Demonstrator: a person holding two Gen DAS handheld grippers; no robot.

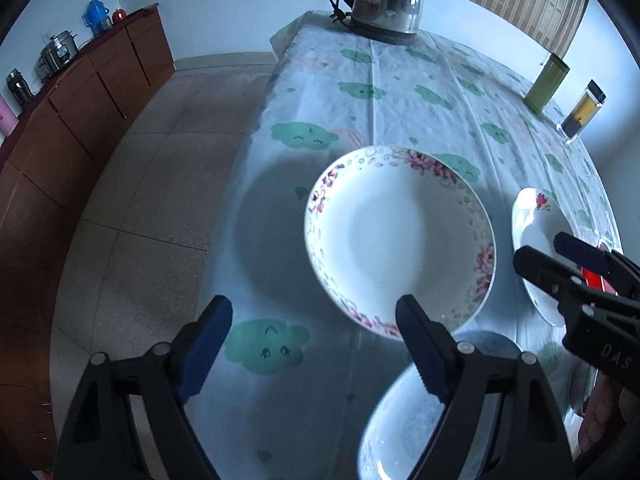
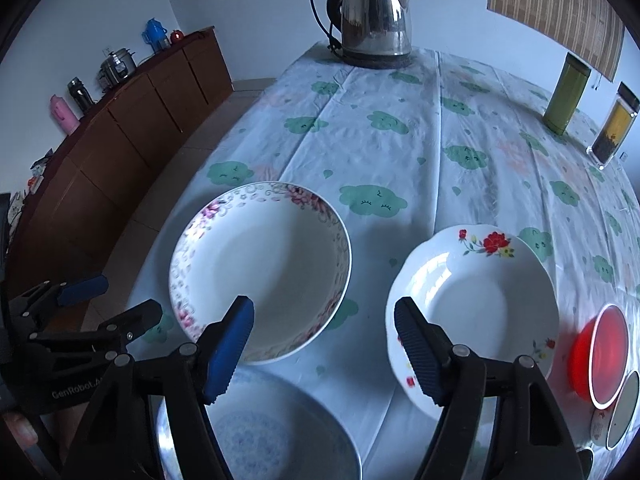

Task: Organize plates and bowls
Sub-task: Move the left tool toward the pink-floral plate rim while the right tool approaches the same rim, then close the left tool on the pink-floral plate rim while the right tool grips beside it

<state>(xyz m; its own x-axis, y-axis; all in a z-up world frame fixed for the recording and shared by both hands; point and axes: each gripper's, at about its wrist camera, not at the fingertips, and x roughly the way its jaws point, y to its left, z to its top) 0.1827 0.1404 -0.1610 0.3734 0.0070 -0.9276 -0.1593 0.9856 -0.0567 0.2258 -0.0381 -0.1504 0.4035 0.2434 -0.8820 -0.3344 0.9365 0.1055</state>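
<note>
A white plate with a pink flower rim [image 1: 400, 240] [image 2: 262, 270] lies on the table. A white scalloped plate with red flowers [image 2: 474, 312] [image 1: 538, 240] lies to its right. A blue-patterned plate [image 2: 260, 428] [image 1: 404, 424] lies nearest, under the grippers. A red bowl [image 2: 600, 354] stands at the far right, with a grey bowl [image 2: 622, 410] beside it. My left gripper [image 1: 314, 344] [image 2: 116, 300] is open and empty, above the table edge left of the pink plate. My right gripper [image 2: 324, 344] [image 1: 560, 258] is open and empty, above the gap between the two plates.
A steel kettle [image 2: 372, 16] stands at the table's far end. A green tin [image 2: 566, 94] and a clear jar [image 2: 614, 126] stand at the far right. A wooden sideboard [image 1: 80, 112] with pots runs along the left wall. The table's left edge drops to a tiled floor [image 1: 160, 208].
</note>
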